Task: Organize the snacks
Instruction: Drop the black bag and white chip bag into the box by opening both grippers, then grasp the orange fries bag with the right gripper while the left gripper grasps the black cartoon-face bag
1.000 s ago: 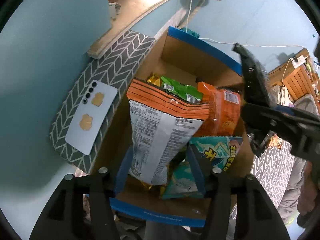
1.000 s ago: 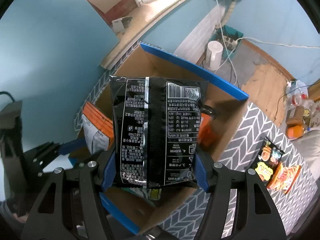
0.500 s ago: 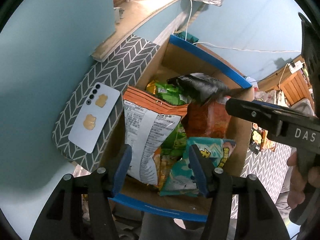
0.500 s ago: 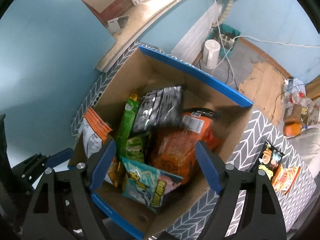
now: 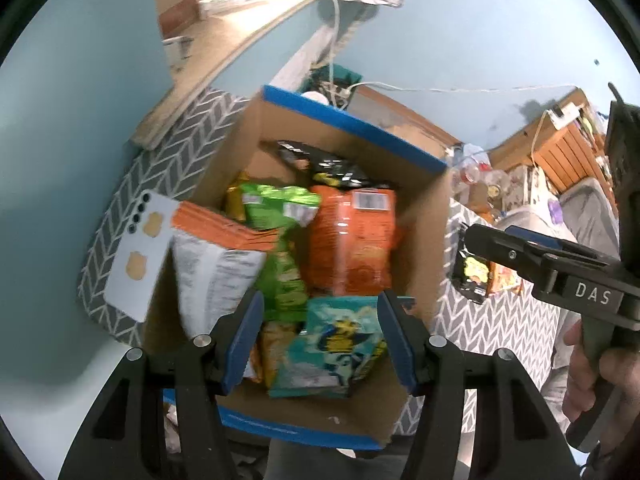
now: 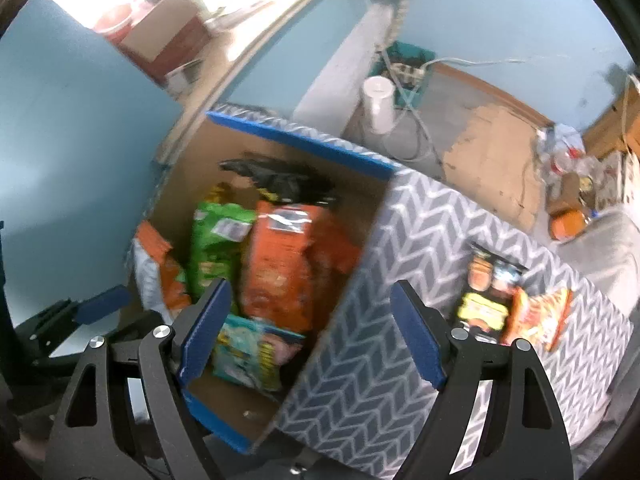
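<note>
A cardboard box (image 5: 352, 124) with a blue rim holds several snack bags: an orange-and-white bag (image 5: 216, 256) leaning at its left wall, a green bag (image 5: 280, 240), an orange bag (image 5: 352, 248), a teal bag (image 5: 340, 340) and a black bag (image 5: 328, 164) at the far side. My left gripper (image 5: 320, 340) hovers open above the box's near end, empty. My right gripper (image 6: 310, 332) is open and empty over the box's right wall (image 6: 360, 264). Two loose packets, black-yellow (image 6: 484, 304) and red-orange (image 6: 536, 316), lie on the chevron cloth (image 6: 400, 380).
A phone (image 5: 136, 256) lies on the cloth left of the box. A wooden shelf (image 5: 224, 40) runs behind. On the floor beyond stand a white cup (image 6: 378, 100) and a power strip with cables (image 6: 408, 72). A hand (image 5: 588, 364) holds the right tool.
The right gripper opened and dropped the black bag into the box's far side, then shifted right toward the cloth. The left gripper drew back from the orange-and-white bag, which now leans at the left wall.
</note>
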{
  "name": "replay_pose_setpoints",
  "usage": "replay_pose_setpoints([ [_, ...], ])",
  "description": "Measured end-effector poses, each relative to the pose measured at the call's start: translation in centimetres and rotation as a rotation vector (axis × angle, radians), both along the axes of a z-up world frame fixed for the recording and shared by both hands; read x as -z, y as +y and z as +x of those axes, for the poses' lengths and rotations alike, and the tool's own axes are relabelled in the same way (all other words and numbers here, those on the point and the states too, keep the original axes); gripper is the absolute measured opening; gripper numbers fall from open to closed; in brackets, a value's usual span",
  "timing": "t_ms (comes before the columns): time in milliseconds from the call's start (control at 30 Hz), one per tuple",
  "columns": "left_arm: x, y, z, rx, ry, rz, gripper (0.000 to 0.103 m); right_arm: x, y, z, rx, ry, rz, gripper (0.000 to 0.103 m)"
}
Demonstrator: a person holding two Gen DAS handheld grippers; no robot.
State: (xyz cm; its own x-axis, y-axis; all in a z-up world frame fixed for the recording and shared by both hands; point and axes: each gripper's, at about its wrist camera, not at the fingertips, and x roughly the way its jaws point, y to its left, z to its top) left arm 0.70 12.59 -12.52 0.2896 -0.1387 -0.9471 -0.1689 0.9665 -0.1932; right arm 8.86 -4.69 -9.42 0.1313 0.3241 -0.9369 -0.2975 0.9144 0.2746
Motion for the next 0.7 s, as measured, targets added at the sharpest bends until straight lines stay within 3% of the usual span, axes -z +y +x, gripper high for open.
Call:
replay_pose_setpoints([
  [300,-0.1,-4.7,1.2,0.063,0.004,-0.011,0.06,0.7,-7.0,0.0,0.099,0.007,-0.034,0.082],
  [700,0.4,-11.1,3.4,0.133,0.008,0.001,0.062,3.2,-15.9,0.0,0.134,0.038,-0.105,0.082],
])
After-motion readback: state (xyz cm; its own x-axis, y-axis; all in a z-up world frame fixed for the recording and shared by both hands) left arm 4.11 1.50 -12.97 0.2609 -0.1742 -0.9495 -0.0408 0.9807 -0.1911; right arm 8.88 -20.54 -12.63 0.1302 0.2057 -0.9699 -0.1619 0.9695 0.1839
